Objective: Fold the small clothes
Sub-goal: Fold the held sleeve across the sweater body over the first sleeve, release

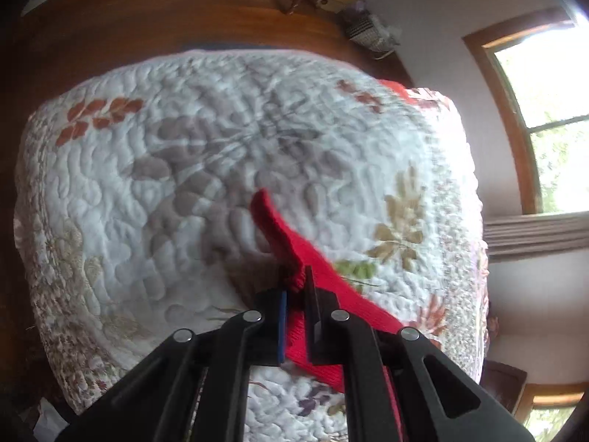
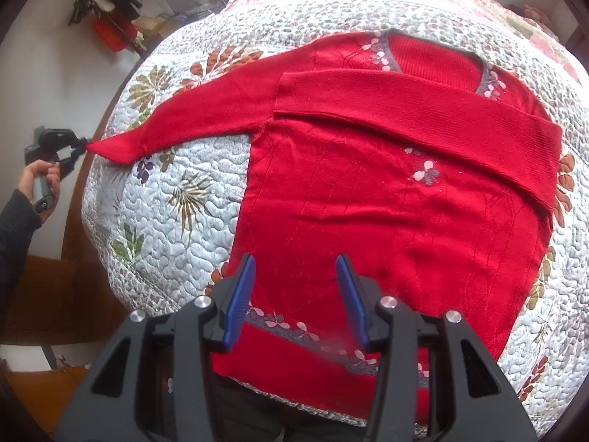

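One sleeve lies folded across the red sweater – your left gripper pinches the other sleeve's cuff, your right gripper hovers open, and the body is not yet folded.

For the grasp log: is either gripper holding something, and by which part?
The left gripper is shut on the red sweater's sleeve cuff. The right gripper is open, holding nothing.

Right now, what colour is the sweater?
Red, with grey trim and pale pink flowers; the right wrist view shows the sweater best.
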Tool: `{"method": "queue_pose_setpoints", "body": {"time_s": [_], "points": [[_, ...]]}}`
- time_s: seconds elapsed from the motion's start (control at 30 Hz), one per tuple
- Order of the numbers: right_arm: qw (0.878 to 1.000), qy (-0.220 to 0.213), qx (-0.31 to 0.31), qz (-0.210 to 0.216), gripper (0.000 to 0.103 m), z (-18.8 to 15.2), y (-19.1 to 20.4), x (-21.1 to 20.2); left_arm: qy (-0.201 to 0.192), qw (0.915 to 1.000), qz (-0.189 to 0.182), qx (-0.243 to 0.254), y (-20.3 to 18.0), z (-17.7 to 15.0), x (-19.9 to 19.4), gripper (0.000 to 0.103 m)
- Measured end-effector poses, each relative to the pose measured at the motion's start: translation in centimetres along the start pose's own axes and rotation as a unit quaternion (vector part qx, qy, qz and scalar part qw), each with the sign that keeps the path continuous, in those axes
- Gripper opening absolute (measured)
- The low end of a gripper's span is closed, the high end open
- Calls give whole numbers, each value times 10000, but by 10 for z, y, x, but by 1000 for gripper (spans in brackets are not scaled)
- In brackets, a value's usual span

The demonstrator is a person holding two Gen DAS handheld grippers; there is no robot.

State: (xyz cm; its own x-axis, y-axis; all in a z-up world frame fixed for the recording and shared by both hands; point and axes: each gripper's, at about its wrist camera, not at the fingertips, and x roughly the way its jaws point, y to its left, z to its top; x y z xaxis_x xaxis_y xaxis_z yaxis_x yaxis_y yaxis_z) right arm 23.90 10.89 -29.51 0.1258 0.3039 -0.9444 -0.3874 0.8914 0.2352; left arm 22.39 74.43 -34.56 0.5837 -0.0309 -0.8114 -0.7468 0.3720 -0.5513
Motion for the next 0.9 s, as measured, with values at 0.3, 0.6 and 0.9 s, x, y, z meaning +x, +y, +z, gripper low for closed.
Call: {"method": "queue_pose_setpoints", "body": {"time_s": [0.3,0.6,0.9], "points": [[9949,-317,949,160,50,-7,-54,-28,-4,9583,-1945,2092,-227,-88,-63,7],[9779,-577,2009,79,51,-29,-139,-50,1218,9065,-2247,3359,-340,-251,33,7],[9612,-778,2648,1,54,-44,-214,-59,2411,8666,-1667,4039,-354,-395,165,7]]}}
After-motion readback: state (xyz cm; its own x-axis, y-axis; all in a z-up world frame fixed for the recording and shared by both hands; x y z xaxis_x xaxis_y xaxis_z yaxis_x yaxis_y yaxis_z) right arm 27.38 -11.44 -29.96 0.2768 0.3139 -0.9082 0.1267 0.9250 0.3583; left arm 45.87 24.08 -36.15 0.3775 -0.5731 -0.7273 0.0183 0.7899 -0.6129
